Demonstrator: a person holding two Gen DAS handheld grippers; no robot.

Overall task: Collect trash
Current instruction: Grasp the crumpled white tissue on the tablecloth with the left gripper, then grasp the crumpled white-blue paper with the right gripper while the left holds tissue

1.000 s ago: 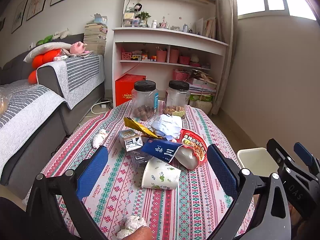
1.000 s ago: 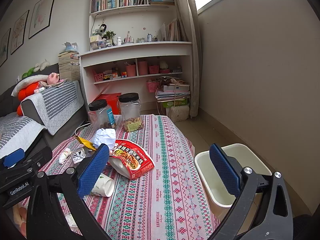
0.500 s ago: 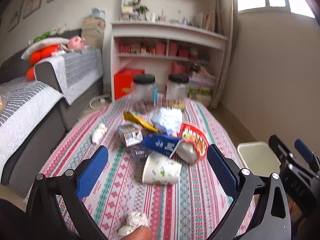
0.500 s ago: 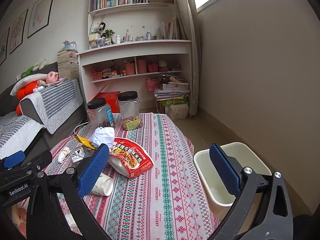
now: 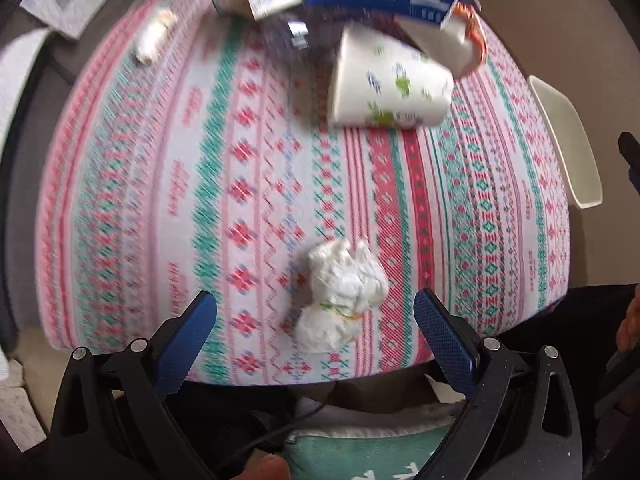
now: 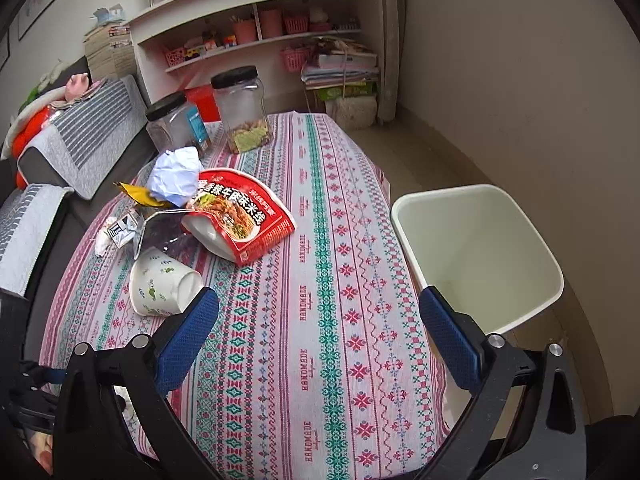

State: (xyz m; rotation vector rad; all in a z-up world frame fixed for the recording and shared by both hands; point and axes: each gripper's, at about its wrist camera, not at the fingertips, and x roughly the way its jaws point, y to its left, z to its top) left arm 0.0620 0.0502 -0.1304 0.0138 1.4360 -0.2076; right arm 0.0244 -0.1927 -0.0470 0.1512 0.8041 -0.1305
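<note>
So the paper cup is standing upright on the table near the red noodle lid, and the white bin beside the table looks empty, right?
Not quite: the paper cup lies on its side, as the right wrist view shows. It is near the red noodle lid, and the white bin beside the table does look empty.

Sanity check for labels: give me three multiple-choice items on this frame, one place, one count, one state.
1. Where is the crumpled tissue?
A. in the bin
B. on the tablecloth between the left gripper's fingers
C. inside the paper cup

2. How many black-lidded jars stand on the table?
A. two
B. one
C. four

3. How is the paper cup lying?
A. upright
B. on its side
C. crushed flat

Answers: B, the left wrist view shows it on the cloth between the open fingers; A, the right wrist view shows two side by side; B, its base faces the camera.
</note>
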